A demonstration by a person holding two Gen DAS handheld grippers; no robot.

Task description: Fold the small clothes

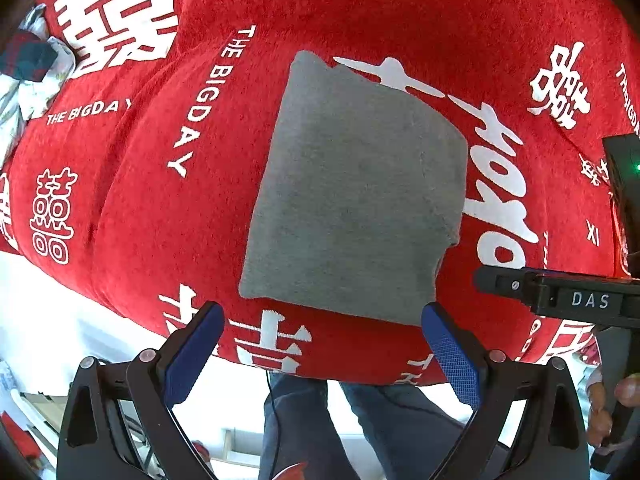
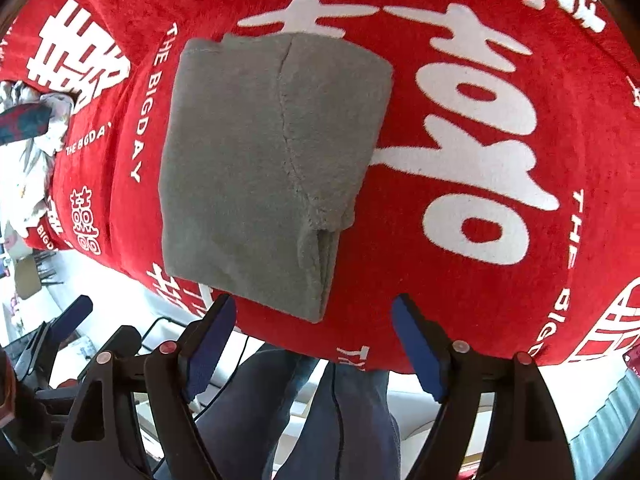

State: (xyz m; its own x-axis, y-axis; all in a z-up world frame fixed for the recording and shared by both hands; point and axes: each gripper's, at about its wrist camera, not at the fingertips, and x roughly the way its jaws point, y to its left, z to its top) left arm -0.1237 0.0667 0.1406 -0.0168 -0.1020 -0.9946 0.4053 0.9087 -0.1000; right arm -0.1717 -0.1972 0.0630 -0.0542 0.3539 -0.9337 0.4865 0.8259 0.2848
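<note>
a folded grey garment [image 1: 352,196] lies flat on a red cloth [image 1: 360,8] printed in white with "the bigday" and large chinese characters, covering the worktop. the left tool [image 1: 320,344] hangs above its near edge, jaws apart, holding nothing. the right tool [image 2: 312,336], marked "das", is also spread and empty.

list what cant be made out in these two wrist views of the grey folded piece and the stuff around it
- Grey folded garment: its type stays unknown; the folds hide its inner layers in both views.
- Crumpled patterned cloth, left wrist view: cut off by the picture's edge.
- Surface under the red printed blanket: fully covered.
- Right gripper, left wrist view: only one black finger shows.
- Person's legs: partly hidden behind gripper fingers.
</note>
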